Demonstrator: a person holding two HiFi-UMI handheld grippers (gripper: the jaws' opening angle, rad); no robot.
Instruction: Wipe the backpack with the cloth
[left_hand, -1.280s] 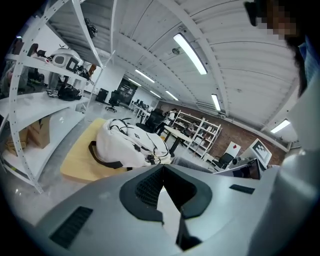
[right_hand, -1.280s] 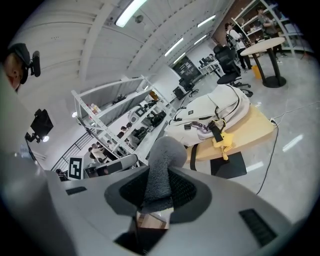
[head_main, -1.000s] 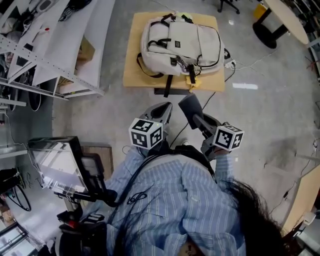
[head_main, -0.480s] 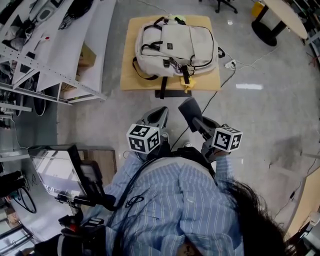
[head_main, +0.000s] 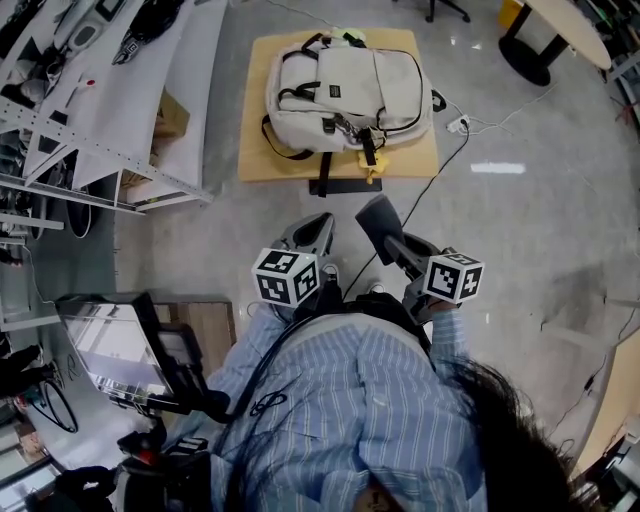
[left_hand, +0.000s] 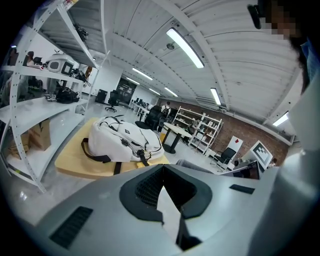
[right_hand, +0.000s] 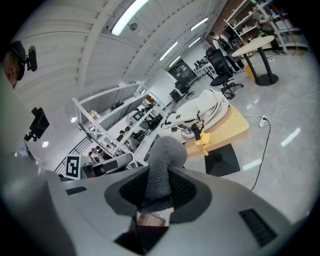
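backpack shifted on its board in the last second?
No. The backpack sits at the same spot on the wooden board, straps over the same front edge; only the head view's framing drifted.

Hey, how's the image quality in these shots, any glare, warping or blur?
Head view: sharp, one bright glare strip on the floor right of the backpack. Left gripper view: strong fisheye bends the shelving, ceiling lights blown out. Right gripper view: same fisheye, dark corners, cloth looming close.
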